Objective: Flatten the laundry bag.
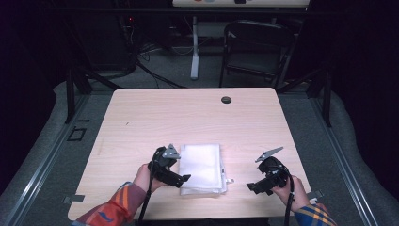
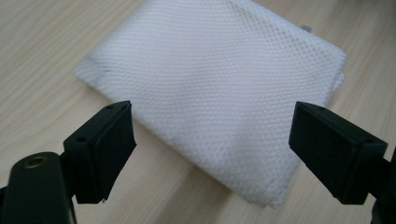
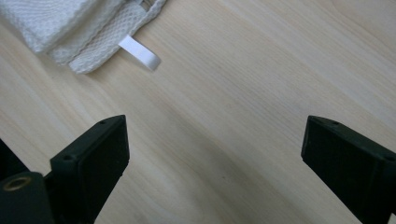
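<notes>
Now your left gripper (image 1: 184,178), jaws released, sits at the folded mesh bag's (image 1: 202,167) left edge; right gripper (image 1: 251,187), also released, waits farther off.

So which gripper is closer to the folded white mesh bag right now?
Left. The left gripper is at the folded white mesh bag's left edge, jaws open over it. The right gripper sits off to its right, over bare table.

From above our side we look forward and down on the whole table (image 1: 141,113). Each gripper view sits low, close over the wood; both, like the high view, catch the mesh bag (image 2: 219,84).
</notes>
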The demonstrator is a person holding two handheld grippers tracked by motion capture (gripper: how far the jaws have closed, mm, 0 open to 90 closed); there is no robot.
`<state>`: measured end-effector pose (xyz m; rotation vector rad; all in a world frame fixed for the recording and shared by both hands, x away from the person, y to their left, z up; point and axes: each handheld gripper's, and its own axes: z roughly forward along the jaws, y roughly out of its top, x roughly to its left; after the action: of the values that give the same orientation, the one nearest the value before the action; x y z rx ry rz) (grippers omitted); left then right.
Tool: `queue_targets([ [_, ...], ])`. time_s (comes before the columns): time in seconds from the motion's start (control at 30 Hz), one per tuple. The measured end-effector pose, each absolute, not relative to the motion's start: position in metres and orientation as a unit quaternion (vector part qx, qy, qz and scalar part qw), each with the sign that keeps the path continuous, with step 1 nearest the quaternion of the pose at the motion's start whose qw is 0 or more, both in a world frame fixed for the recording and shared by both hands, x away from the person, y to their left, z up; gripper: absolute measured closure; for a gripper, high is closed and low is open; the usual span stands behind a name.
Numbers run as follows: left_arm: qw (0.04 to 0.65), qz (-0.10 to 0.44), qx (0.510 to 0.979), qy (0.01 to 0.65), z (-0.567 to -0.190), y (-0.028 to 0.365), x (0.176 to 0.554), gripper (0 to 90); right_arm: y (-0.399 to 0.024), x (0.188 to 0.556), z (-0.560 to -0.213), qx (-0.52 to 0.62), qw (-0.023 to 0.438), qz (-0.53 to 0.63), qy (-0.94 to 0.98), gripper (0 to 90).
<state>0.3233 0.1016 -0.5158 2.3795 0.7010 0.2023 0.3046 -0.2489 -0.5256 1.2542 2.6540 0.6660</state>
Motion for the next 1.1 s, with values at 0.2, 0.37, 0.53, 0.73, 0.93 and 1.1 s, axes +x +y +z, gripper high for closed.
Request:
queue_targets([
  [0.2, 0.313, 0.065, 0.917, 0.237, -0.521, 0.086, 0.321, 15.6, -0.244, 0.302, -0.523, 0.399, 0.072, 0.227, 0.886, 8.4],
  [0.37, 0.299, 0.054, 0.925, 0.228, -0.528, 0.080, 0.321, 17.8, -0.242, 0.306, -0.527, 0.402, 0.066, 0.231, 0.884, 9.6],
  [0.53, 0.293, 0.038, 0.930, 0.218, -0.533, 0.074, 0.318, 19.3, -0.242, 0.306, -0.527, 0.398, 0.060, 0.228, 0.887, 10.3],
  [0.73, 0.273, 0.038, 0.937, 0.215, -0.540, 0.071, 0.318, 20.4, -0.241, 0.307, -0.529, 0.397, 0.057, 0.225, 0.888, 11.4],
  [0.93, 0.260, 0.049, 0.942, 0.204, -0.543, 0.069, 0.315, 20.6, -0.238, 0.307, -0.529, 0.400, 0.055, 0.222, 0.887, 12.5],
  [1.1, 0.245, 0.065, 0.947, 0.196, -0.548, 0.066, 0.313, 22.5, -0.235, 0.308, -0.532, 0.396, 0.053, 0.218, 0.890, 13.1],
])
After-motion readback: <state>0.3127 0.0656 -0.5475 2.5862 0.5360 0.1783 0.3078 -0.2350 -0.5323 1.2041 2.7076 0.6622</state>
